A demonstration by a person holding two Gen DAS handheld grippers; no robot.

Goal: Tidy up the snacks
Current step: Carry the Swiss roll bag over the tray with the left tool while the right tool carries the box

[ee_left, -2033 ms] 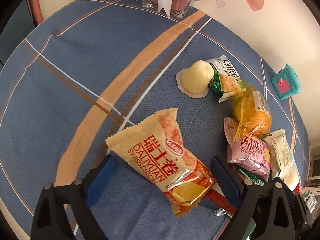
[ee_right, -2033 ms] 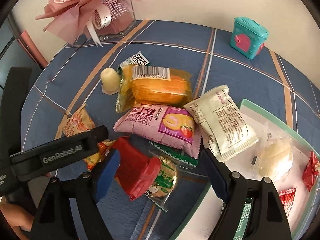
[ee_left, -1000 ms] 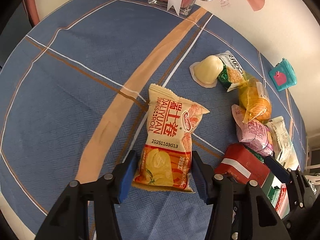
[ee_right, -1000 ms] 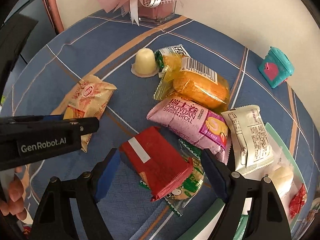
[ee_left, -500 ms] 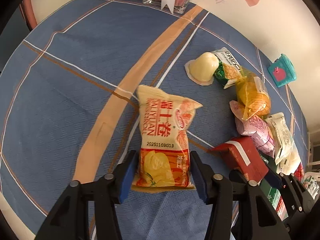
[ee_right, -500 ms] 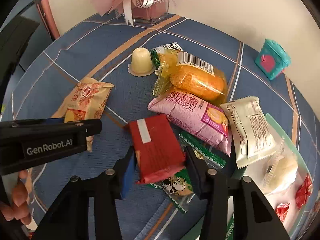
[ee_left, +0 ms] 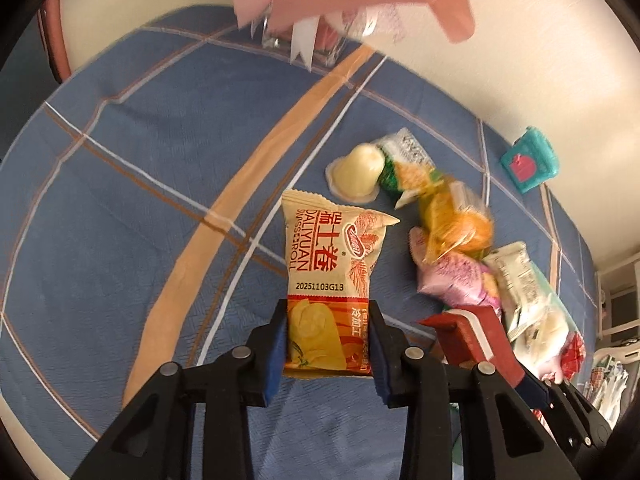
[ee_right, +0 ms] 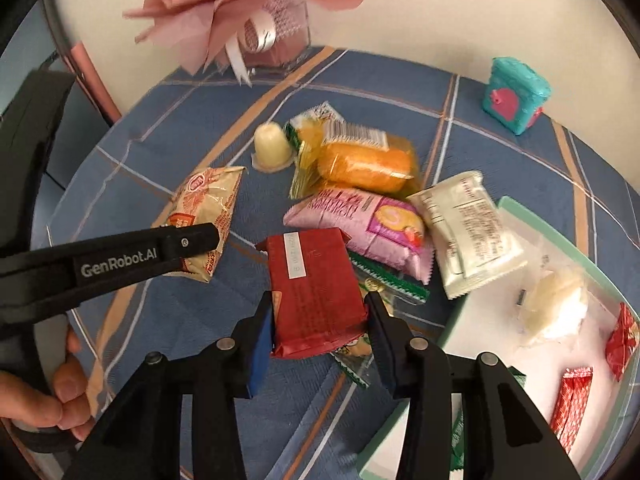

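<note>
R tool (ee_right: pixel 318 330) closing on red pack (ee_right: pixel 316 292), L tool (ee_left: pixel 328 344) closing on beige Swiss-roll pack (ee_left: pixel 330 276), both long axes running fwd; tray (ee_right: pixel 532 220) lies just R of R tool.

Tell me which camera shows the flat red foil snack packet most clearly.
The right wrist view: the flat red foil snack packet lies front-on, whole, with the right gripper closing on it. The left wrist view catches only part of it, at the lower right.
</note>
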